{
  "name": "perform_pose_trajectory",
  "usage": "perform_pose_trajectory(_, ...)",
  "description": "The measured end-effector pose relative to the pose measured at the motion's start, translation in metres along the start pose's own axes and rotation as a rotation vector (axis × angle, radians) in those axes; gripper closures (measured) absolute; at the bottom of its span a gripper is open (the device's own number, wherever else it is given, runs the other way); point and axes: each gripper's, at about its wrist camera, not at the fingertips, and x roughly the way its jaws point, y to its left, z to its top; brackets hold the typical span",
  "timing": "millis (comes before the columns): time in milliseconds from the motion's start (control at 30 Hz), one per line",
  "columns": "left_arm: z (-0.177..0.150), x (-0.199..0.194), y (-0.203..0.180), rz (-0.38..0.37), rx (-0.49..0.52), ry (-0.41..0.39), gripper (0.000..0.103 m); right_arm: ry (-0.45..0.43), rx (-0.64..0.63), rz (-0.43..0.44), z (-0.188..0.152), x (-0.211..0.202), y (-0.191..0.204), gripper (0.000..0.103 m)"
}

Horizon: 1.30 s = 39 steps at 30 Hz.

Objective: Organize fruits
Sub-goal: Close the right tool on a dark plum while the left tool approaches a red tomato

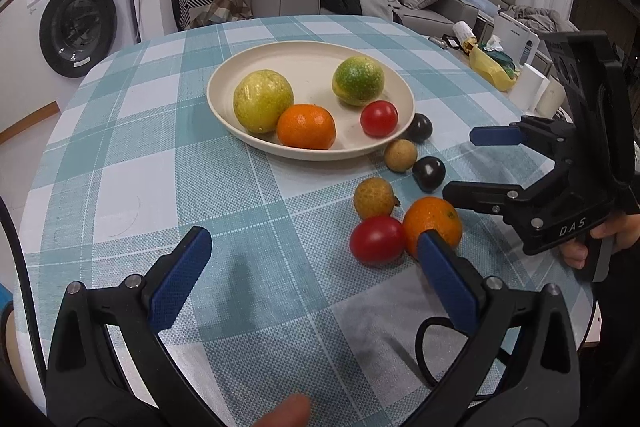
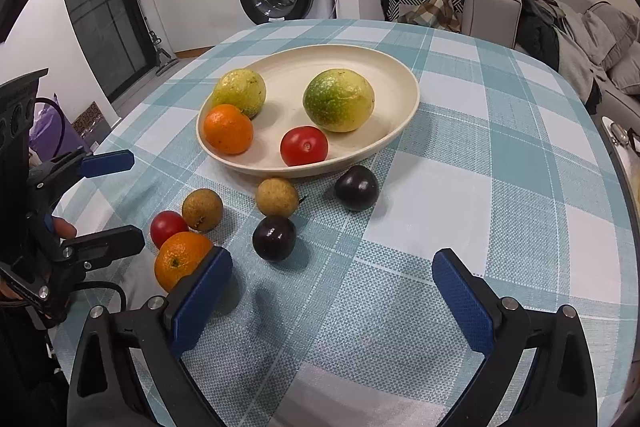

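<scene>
Hovering over tabletop (image 2: 500, 187): left gripper (image 1: 316, 247) and right gripper (image 2: 332, 267), fingers spread, empty. Near: orange (image 2: 180, 259), tomato (image 2: 168, 226), two longans, two plums loose. Far: plate (image 2: 384, 67) with four fruits.

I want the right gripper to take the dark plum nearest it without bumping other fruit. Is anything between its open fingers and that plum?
Nothing visible is. The right gripper is open and empty, and only bare tablecloth lies between it and the near dark plum. The orange sits off to the side by one finger, and a longan lies beyond the plum.
</scene>
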Motion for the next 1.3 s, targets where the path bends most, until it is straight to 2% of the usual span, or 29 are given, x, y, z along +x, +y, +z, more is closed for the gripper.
perform_pose_trajectory(167,-0.001,0.003,-0.002,-0.004,0.004,0.01,0.001,0.003,-0.016,-0.009,0.0,0.004,0.004,0.003)
perform_pose_trajectory(233,-0.001,0.003,-0.001,-0.013,0.002,0.011,0.001,0.008,-0.02,-0.013,-0.001,0.006,0.006,0.008)
perform_pose_trajectory(300,-0.001,0.004,-0.001,-0.017,0.002,0.017,0.001,0.01,-0.022,-0.012,-0.001,0.007,0.006,0.019)
perform_pose_trajectory(400,-0.001,0.006,-0.002,-0.026,0.008,0.02,0.002,0.002,-0.023,-0.015,0.0,0.007,0.007,0.025)
perform_pose_trajectory(567,-0.002,0.009,-0.004,-0.038,0.017,0.029,0.003,-0.008,-0.03,-0.011,0.0,0.006,0.009,0.029)
perform_pose_trajectory(700,-0.003,0.009,-0.003,-0.048,0.012,0.036,0.004,-0.01,-0.034,0.008,0.001,0.006,0.012,0.04)
perform_pose_trajectory(1133,-0.002,0.007,0.004,-0.031,-0.001,0.037,0.009,-0.04,-0.037,0.056,0.001,0.002,0.018,0.067)
perform_pose_trajectory(1300,-0.003,0.009,0.003,-0.046,-0.001,0.046,0.015,-0.041,-0.057,0.068,0.002,0.001,0.022,0.077)
